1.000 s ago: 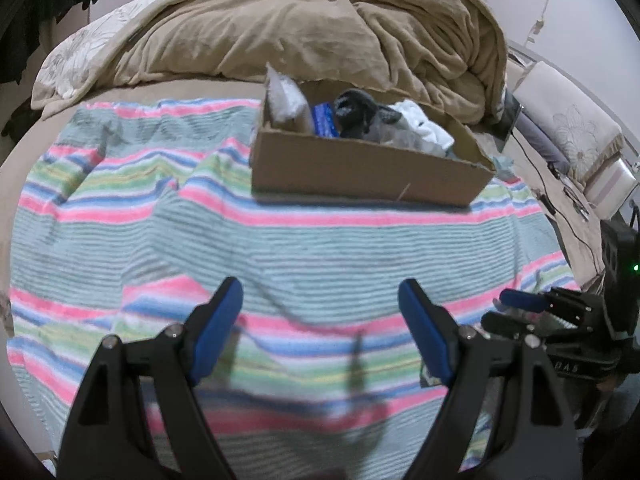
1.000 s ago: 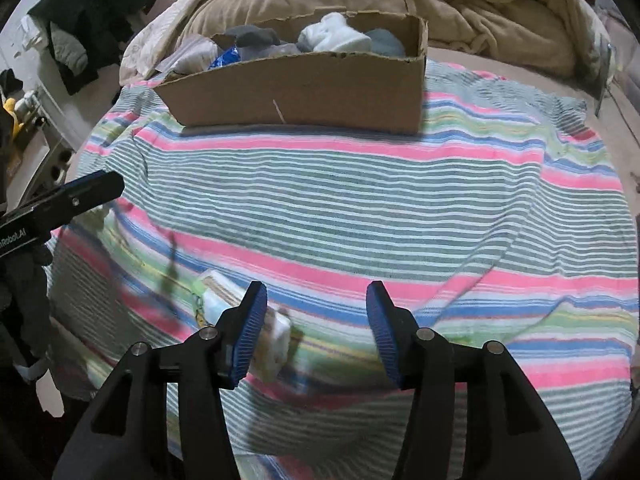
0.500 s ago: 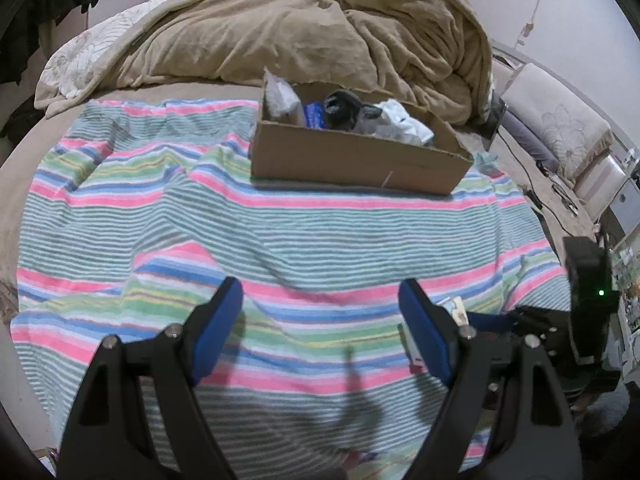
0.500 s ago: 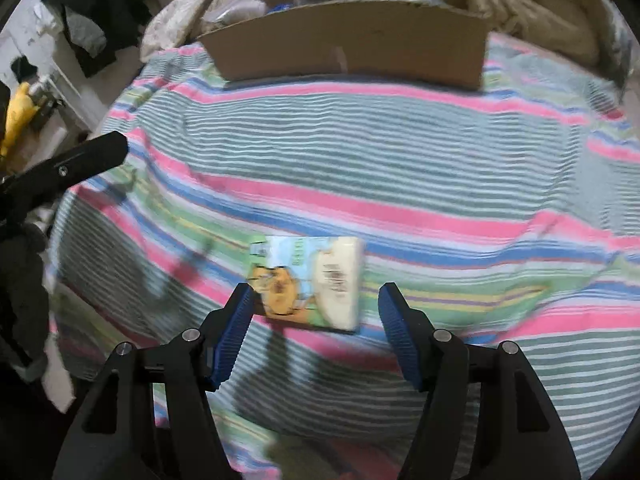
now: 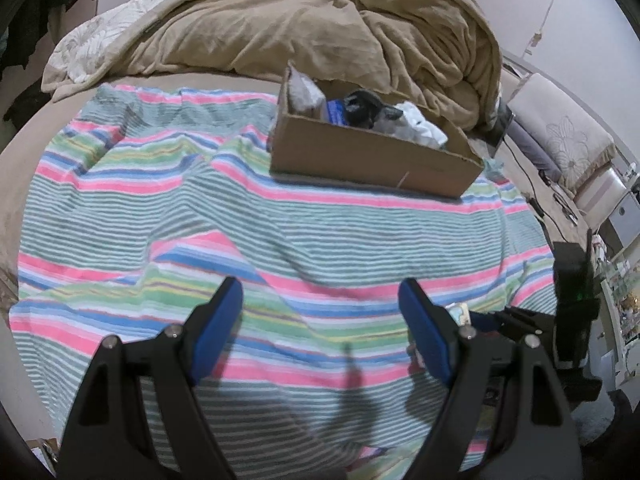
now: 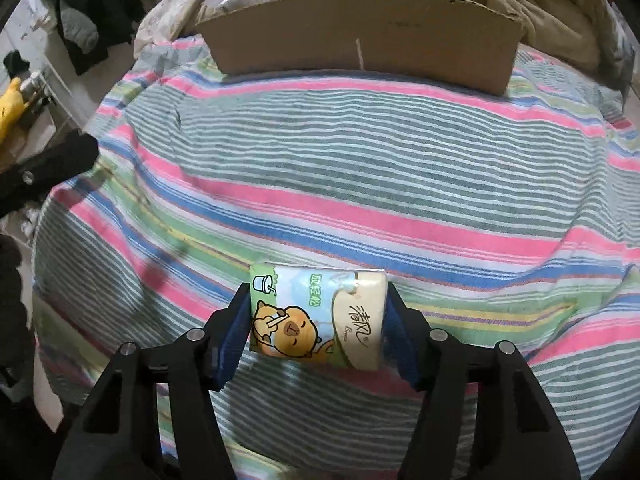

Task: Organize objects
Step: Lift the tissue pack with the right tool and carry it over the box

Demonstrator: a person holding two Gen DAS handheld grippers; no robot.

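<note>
The right gripper (image 6: 318,316) was held low over the striped blanket (image 6: 360,168), its two black arms reaching forward and its blue pads (image 6: 234,336) pressed against the short ends of a tissue pack (image 6: 318,318). The pack was clamped crosswise between the fingers, its printed face with a cartoon animal turned up toward the camera. Whether the pack was resting on the blanket or lifted just off it could not be told. Straight ahead of this gripper, well apart from it, a cardboard box (image 6: 360,36) was seen on the far part of the blanket, with soft items showing above its rim.

The left gripper (image 5: 322,320) was held level above the near part of the blanket, its blue fingers (image 5: 218,330) spread wide with nothing between them. Ahead of it and to its right, the box was viewed at an angle, with a plastic bag, a dark item and white cloth inside. Just beyond the left gripper's right finger, a corner of the tissue pack (image 5: 460,314) and the black frame of the right gripper were visible. A tan comforter (image 5: 320,28) was heaped behind the box.
</note>
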